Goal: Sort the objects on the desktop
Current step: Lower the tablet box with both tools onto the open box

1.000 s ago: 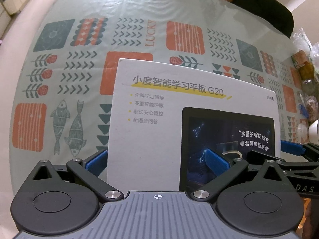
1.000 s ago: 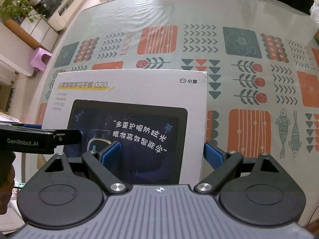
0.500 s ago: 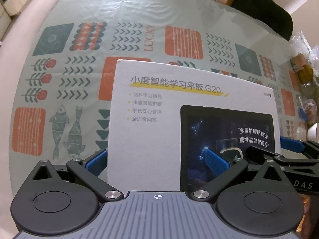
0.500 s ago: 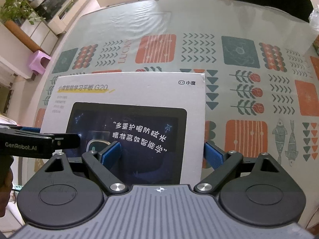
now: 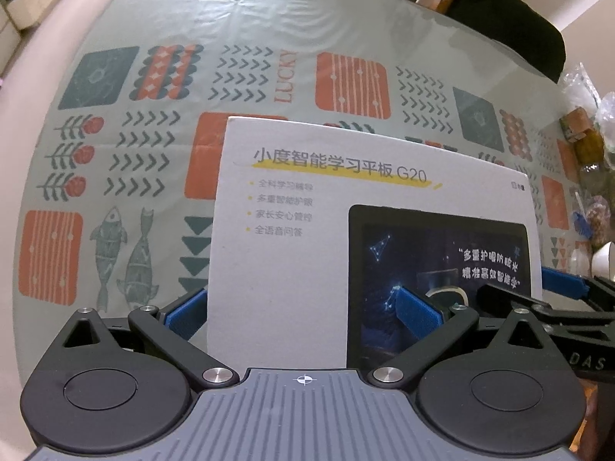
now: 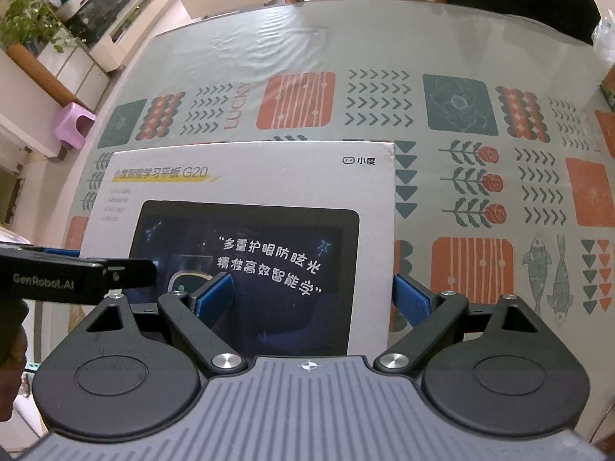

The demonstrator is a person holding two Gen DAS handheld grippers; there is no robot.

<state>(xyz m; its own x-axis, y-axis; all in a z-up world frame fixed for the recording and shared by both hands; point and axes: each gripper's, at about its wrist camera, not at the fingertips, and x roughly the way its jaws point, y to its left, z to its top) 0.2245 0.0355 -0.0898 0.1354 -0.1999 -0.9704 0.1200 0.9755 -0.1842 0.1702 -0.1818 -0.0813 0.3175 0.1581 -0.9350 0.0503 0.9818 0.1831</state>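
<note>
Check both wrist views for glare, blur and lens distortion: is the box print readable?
Left wrist view: table edge bows from fisheye; white box headline sharp, small bullet lines soft. Right wrist view: glare ripples on the clear table cover; the box screen text is crisp, but its yellow-underlined title looks washed out.

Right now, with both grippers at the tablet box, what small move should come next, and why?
Probably lower the tablet box flat onto the table. The left gripper and right gripper each straddle a near corner, one pad above and one beneath, so it seems carried, and the cloth beyond is bare.
</note>
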